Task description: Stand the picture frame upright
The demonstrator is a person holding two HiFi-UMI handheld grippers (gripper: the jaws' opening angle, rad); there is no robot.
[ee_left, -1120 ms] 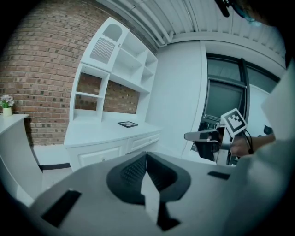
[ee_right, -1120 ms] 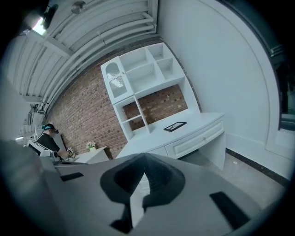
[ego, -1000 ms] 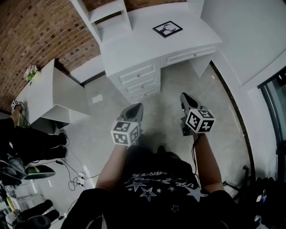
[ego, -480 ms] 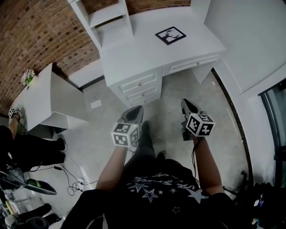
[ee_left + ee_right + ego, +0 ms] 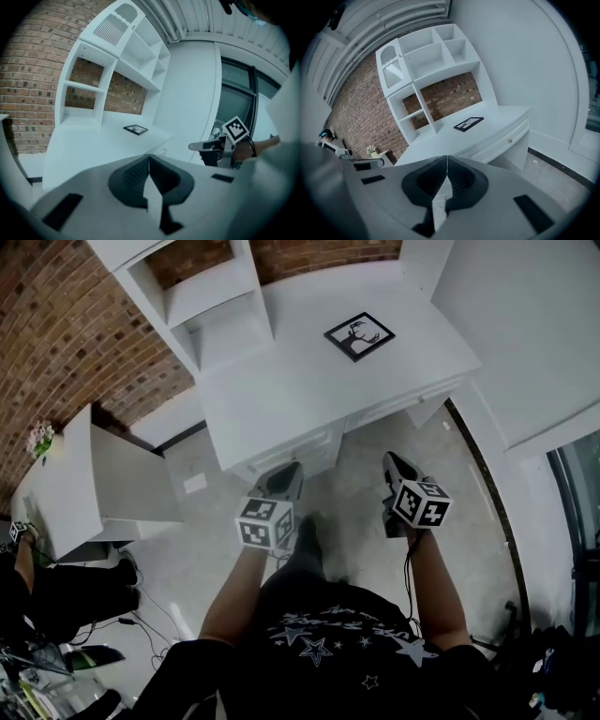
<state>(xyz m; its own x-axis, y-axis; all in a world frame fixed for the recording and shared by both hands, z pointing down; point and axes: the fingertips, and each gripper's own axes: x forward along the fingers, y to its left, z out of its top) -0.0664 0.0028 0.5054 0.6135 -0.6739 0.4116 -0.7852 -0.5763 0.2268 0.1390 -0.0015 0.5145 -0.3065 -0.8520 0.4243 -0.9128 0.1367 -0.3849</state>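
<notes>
A black picture frame (image 5: 359, 336) with a dark deer print lies flat on the white desk (image 5: 309, 381), toward its right back part. It also shows as the picture frame (image 5: 136, 129) and the picture frame (image 5: 468, 123) in the two gripper views, well ahead of both. My left gripper (image 5: 287, 471) is held over the floor just before the desk's front edge, shut and empty. My right gripper (image 5: 392, 461) hangs beside it on the right, also shut with nothing in it. Both point toward the desk.
A white shelf unit (image 5: 197, 306) stands on the desk's left back part against the brick wall (image 5: 66, 343). Drawers (image 5: 511, 138) front the desk. A second white table (image 5: 66, 488) with a small flower pot (image 5: 39, 438) is at the left. Cables and another person (image 5: 37, 587) lie at the lower left.
The desk and frame have come nearer and lower in the head view as the person steps forward. Both grippers stay shut and keep their places in front of the body.
</notes>
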